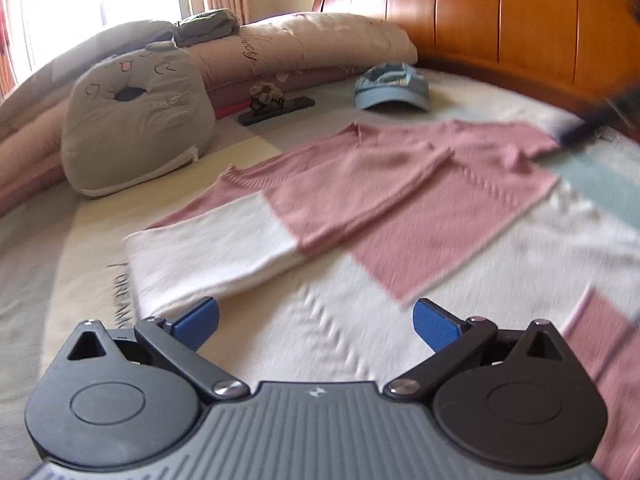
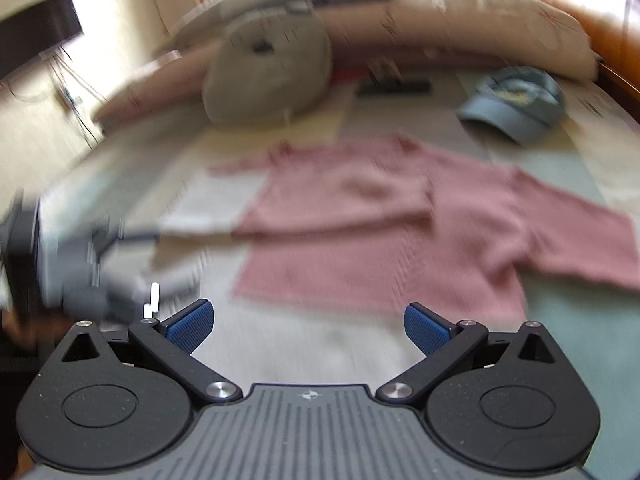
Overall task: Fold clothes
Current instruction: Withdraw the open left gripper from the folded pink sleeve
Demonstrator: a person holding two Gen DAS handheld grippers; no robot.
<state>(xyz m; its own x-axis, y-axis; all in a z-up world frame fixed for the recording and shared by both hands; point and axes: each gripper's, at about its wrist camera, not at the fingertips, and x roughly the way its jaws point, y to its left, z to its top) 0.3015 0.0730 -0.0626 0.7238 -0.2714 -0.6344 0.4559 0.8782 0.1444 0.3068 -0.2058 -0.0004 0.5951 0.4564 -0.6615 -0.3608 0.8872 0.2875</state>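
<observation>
A pink and white knit sweater (image 1: 360,184) lies flat on the bed, its left sleeve folded across the chest and ending in a white cuff section (image 1: 208,252). My left gripper (image 1: 316,322) hovers open just short of the sweater's near hem, nothing between its blue pads (image 1: 198,320). In the right wrist view the same sweater (image 2: 400,232) lies ahead, blurred by motion. My right gripper (image 2: 306,324) is open and empty, above the bedspread in front of the hem. The other gripper (image 2: 76,264) shows as a blurred grey shape at the left.
A grey cat-face cushion (image 1: 136,120) leans at the left. A blue cap (image 1: 394,88) and a dark flat object (image 1: 276,108) lie beyond the sweater. Rolled bedding (image 1: 312,48) runs along the back, by a wooden headboard (image 1: 500,16). The patterned bedspread (image 1: 320,344) covers the bed.
</observation>
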